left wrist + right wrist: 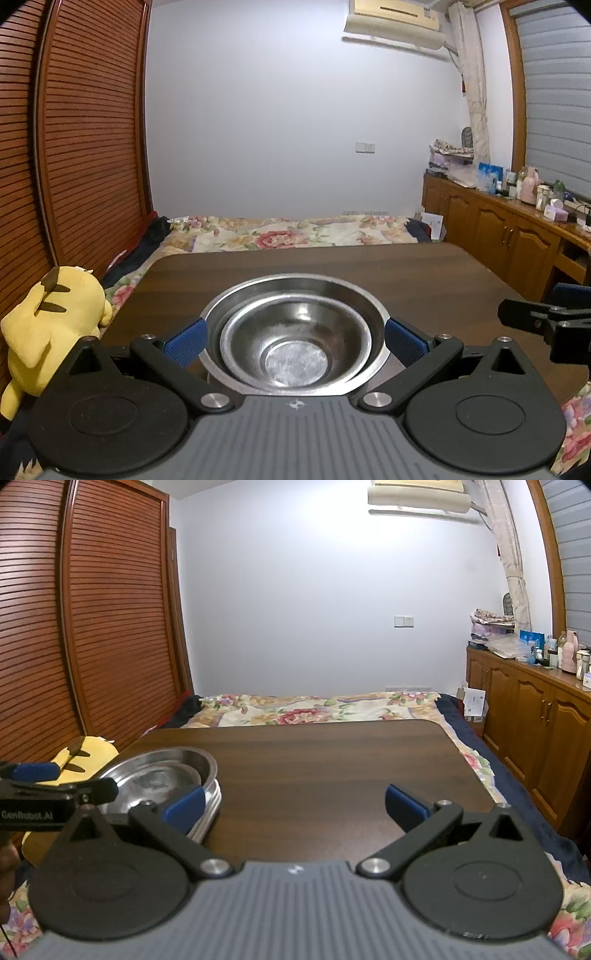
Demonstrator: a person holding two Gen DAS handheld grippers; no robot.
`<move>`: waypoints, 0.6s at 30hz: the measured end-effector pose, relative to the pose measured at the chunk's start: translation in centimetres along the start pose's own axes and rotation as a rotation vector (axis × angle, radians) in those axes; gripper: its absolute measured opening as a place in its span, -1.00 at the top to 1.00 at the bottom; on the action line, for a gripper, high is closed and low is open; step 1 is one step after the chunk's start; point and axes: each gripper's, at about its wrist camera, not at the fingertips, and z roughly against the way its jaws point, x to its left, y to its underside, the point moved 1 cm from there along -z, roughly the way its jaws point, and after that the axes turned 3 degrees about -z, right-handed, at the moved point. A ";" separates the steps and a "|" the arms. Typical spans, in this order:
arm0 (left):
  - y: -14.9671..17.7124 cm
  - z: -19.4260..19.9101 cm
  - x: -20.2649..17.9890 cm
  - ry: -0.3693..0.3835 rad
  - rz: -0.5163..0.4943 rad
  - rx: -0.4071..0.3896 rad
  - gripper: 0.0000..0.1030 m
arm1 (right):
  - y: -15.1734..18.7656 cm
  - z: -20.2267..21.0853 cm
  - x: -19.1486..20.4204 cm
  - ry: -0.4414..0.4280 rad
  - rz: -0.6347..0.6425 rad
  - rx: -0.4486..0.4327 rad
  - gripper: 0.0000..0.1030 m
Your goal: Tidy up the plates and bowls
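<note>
Two steel vessels at least, nested: a small bowl (293, 339) sits inside a wider steel basin (295, 288) at the near left part of the counter (406, 269). Right wrist view shows extra rims banded under the basin (162, 771), so the stack may hold more pieces; count cannot be told.

Left tongs (294, 341): spread wide, blue pads flanking the stack on either side, not touching the rim as far as the view shows. Nothing pinched.

Right tongs (294, 806): spread wide too, hovering over bare wood to the right of the stack. Left pad overlaps the basin's edge in the view; contact uncertain. Nothing held.

Rest of the counter (332, 760) is bare in both views. No loose plates or bowls seen anywhere on it.

Surroundings: yellow plush toy (48, 325) off the counter's left edge, floral bedspread (277, 232) beyond the far edge, wooden cabinets (509, 236) along the right wall.

Judgement on progress: gathering looks done or nearly so, everything visible being in one stack. What may be left: squaring the stack, or moving it to a final spot. Either would need the left tongs to close on the rim first. Whether further dishes wait outside the views, cannot say.
</note>
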 end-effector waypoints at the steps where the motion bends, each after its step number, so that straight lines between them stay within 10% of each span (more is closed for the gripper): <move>1: 0.2 0.0 0.0 -0.001 -0.001 0.005 -1.00 | 0.1 0.0 0.0 0.002 0.001 0.000 -1.00; 18: 2.1 -0.8 -0.4 -0.010 -0.001 0.042 -1.00 | 1.7 -0.5 -0.8 0.023 -0.009 0.019 -1.00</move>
